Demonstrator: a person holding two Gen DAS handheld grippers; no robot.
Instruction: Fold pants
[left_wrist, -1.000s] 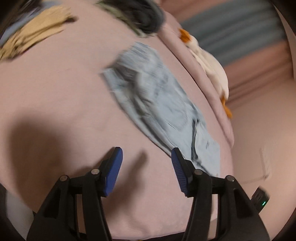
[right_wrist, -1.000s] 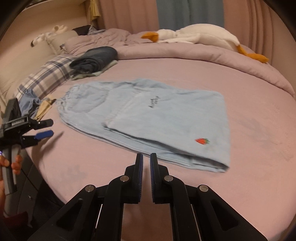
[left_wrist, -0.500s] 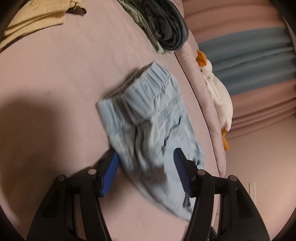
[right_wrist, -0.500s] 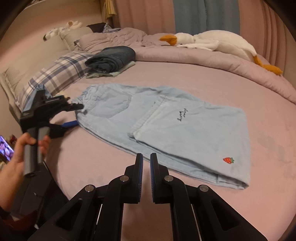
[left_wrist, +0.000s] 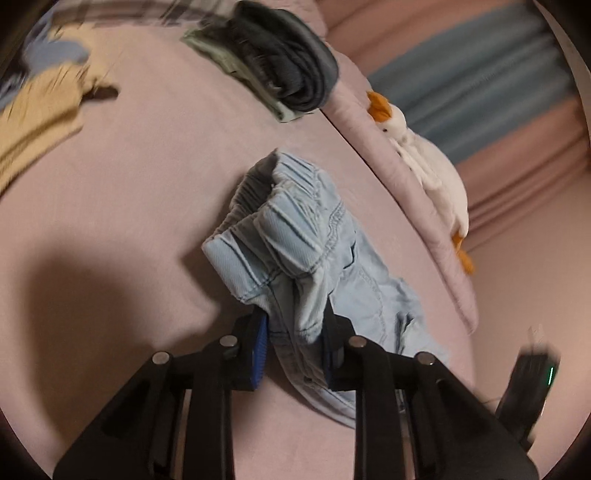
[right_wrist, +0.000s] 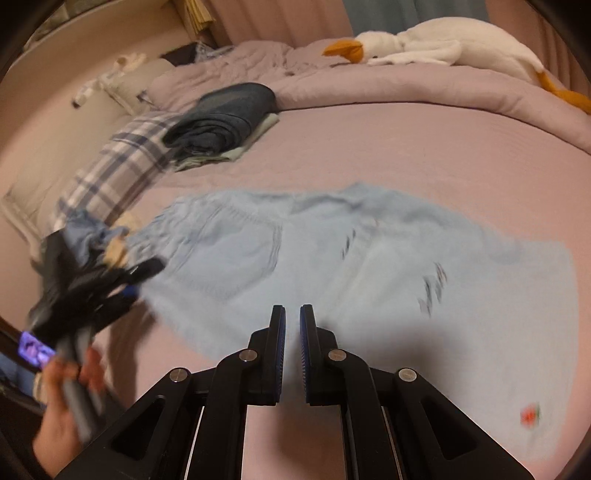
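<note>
Left wrist view: pale blue pants (left_wrist: 314, 258) lie on the pink bed (left_wrist: 129, 221), apparently already folded lengthwise, further folds still to come. The left tongs (left_wrist: 295, 332) have just been closing and now pinch the bunched waistband.

Right wrist view: the pants (right_wrist: 332, 258) spread across the bed. The right tongs (right_wrist: 292, 332) are clenched, empty, poised over the near edge.

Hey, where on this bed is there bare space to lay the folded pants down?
Bare sheet lies between the light blue pants and the rolled duvet under the plush goose. It is crowded near the plaid pillow, with the dark folded stack and the left gripper pinching the waistband.
</note>
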